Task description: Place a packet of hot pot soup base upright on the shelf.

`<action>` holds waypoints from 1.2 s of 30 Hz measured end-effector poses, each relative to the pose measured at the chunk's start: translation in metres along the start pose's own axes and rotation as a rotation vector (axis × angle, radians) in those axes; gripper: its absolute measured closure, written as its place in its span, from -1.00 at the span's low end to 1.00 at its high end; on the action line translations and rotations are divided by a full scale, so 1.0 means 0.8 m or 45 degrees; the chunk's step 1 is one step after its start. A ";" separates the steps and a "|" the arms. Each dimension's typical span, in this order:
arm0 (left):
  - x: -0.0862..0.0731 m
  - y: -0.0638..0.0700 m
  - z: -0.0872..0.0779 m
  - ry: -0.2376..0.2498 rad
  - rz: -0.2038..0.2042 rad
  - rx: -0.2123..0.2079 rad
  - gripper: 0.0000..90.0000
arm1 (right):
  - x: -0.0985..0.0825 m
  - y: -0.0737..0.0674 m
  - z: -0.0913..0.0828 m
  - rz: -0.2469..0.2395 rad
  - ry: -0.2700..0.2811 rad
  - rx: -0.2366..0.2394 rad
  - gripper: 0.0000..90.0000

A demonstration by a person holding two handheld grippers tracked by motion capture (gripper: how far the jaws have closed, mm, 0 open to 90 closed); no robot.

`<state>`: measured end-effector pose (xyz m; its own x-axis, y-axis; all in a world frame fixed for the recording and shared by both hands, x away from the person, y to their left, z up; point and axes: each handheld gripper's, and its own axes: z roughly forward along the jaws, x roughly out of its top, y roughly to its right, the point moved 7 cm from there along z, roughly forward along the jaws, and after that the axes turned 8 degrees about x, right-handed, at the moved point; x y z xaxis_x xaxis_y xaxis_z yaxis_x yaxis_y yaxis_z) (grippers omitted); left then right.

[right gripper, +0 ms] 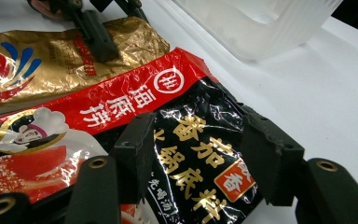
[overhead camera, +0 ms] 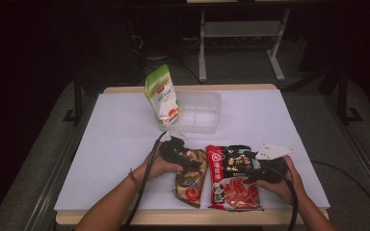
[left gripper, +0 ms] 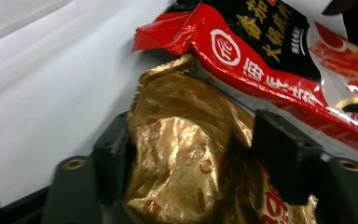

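Note:
A crumpled gold foil pouch (overhead camera: 191, 179) (left gripper: 177, 154) lies near the table's front edge. My left gripper (overhead camera: 187, 162) (left gripper: 191, 140) is at its far end, and its jaws press the puckered foil from both sides. Right beside the gold one lies a red and black sauce pouch (overhead camera: 233, 180) (right gripper: 186, 140), flat on the table. My right gripper (overhead camera: 251, 167) (right gripper: 198, 149) straddles the black far corner of that pouch, jaws apart and not pinching it. The gold pouch (right gripper: 37, 60) and a left jaw show farther off in the right gripper view.
A clear plastic tub (overhead camera: 200, 113) (right gripper: 256, 23) stands at the table's middle back. A green and white pouch (overhead camera: 163, 96) stands upright at its left end. The white table cover (overhead camera: 115, 139) ends close behind the pouches' near edges.

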<state>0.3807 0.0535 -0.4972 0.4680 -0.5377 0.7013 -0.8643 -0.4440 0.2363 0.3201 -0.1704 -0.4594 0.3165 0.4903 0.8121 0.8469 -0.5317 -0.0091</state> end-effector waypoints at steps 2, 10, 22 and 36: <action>0.000 0.000 0.000 0.003 -0.015 0.001 -0.17 | 0.000 0.000 0.000 -0.002 0.000 0.001 -0.03; 0.003 -0.007 -0.007 0.089 -0.089 0.037 0.58 | -0.002 0.003 0.000 0.009 0.000 -0.002 -0.06; 0.013 -0.004 -0.026 0.216 -0.087 0.088 0.84 | -0.004 0.015 -0.009 0.037 0.031 -0.045 -0.14; 0.033 -0.010 -0.102 0.462 -0.071 0.201 0.85 | -0.011 0.038 -0.027 0.115 0.095 -0.147 -0.18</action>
<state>0.3846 0.1015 -0.4259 0.3934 -0.2343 0.8890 -0.7874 -0.5851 0.1942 0.3342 -0.2057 -0.4540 0.3527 0.3862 0.8523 0.7601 -0.6495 -0.0203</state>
